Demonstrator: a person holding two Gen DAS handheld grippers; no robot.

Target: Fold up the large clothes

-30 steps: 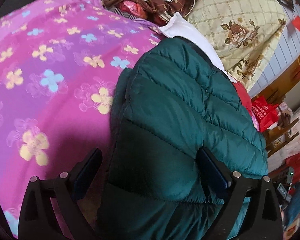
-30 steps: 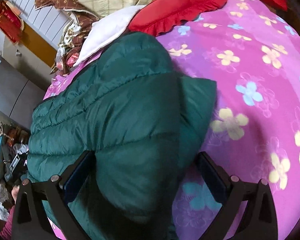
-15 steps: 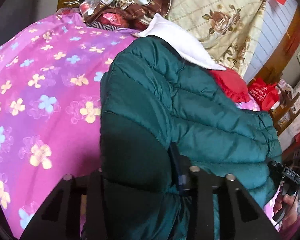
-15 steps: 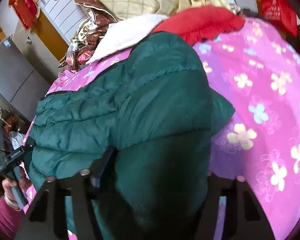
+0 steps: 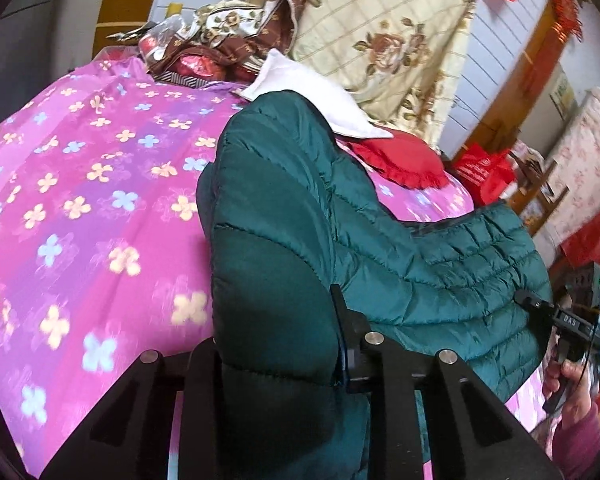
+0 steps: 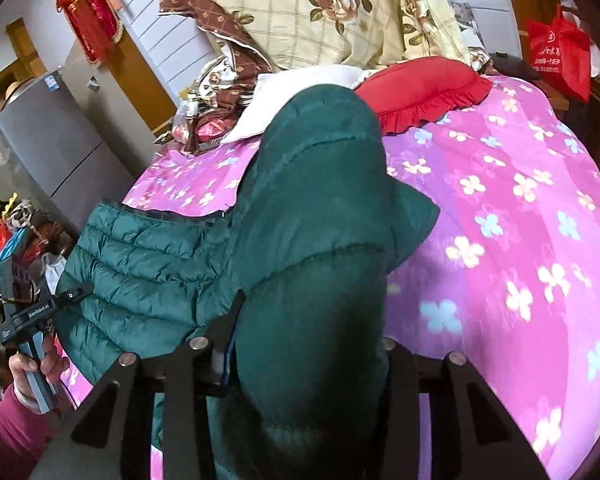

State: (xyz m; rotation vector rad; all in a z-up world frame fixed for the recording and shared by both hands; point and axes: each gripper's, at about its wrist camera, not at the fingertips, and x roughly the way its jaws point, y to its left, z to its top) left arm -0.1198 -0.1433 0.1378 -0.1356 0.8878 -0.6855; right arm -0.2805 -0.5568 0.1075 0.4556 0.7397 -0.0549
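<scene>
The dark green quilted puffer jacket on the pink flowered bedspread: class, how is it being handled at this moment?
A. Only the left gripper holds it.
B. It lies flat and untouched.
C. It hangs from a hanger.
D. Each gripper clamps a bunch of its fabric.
D: the left gripper and the right gripper each have a wad of the dark green quilted puffer jacket pinched between their fingers above the pink flowered bedspread.

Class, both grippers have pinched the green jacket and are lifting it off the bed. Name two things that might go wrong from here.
1. The left gripper and right gripper, whose jaws have just been closing, each pinch a puffy fold of the jacket; the slick padding may slip out.
2. The jacket's far end lies against the white pillow and red cushion; folding it over could drag or catch them.
</scene>
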